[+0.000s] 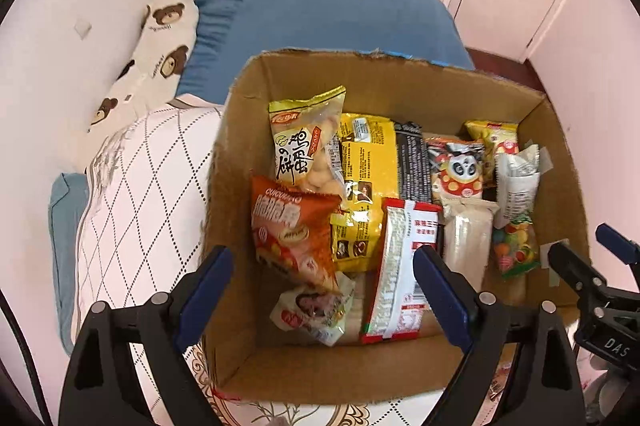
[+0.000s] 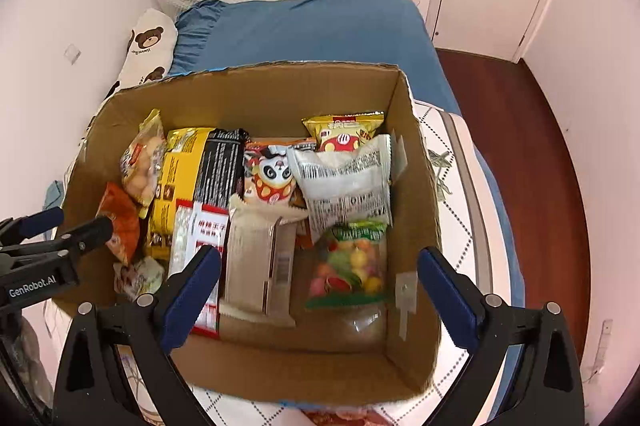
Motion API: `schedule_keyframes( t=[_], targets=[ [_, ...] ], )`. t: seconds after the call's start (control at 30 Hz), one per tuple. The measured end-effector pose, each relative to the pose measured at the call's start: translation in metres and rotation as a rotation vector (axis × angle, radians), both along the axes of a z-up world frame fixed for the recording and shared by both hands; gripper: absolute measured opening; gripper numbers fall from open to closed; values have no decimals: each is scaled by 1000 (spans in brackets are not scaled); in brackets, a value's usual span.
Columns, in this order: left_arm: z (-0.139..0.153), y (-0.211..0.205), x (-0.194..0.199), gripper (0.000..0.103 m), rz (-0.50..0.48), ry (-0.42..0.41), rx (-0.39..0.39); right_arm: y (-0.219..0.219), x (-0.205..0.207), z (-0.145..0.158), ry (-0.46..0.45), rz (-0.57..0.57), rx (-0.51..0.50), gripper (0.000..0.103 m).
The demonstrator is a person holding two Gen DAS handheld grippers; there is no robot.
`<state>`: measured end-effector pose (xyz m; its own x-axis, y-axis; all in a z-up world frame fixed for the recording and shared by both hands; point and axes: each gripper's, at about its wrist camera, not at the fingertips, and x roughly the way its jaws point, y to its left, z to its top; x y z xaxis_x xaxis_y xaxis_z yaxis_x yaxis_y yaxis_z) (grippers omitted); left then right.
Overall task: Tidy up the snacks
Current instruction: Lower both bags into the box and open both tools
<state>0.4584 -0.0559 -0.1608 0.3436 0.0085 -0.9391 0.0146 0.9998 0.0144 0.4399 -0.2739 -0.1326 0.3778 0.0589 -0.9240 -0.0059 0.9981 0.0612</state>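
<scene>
Open-topped box [image 2: 256, 86] on the bed [image 2: 312, 26]; entry is free from above. Snack packets [image 2: 344, 178] crowd the floor from the far wall to midway. Bare cardboard shows along the near wall [image 2: 288, 366] and in the far right corner [image 1: 556, 162]. Box walls block sideways entry.

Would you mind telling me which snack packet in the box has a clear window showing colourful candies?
It is the green-topped candy bag by the cardboard box's right wall, nearest the right gripper. Every neighbouring packet is opaque, like the white wrapper behind it.
</scene>
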Motion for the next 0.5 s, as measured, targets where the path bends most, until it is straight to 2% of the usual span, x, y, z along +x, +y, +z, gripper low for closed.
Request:
schedule_keyframes(
  t=[0.13,0.5],
  targets=[
    [15,0,-23,92,2,-66,-9,1,-20,11,-33,7,-10,100],
    [54,-1,-84,92,-17,-167,-42,-1,-84,58,-151,10,-11,101]
  ],
)
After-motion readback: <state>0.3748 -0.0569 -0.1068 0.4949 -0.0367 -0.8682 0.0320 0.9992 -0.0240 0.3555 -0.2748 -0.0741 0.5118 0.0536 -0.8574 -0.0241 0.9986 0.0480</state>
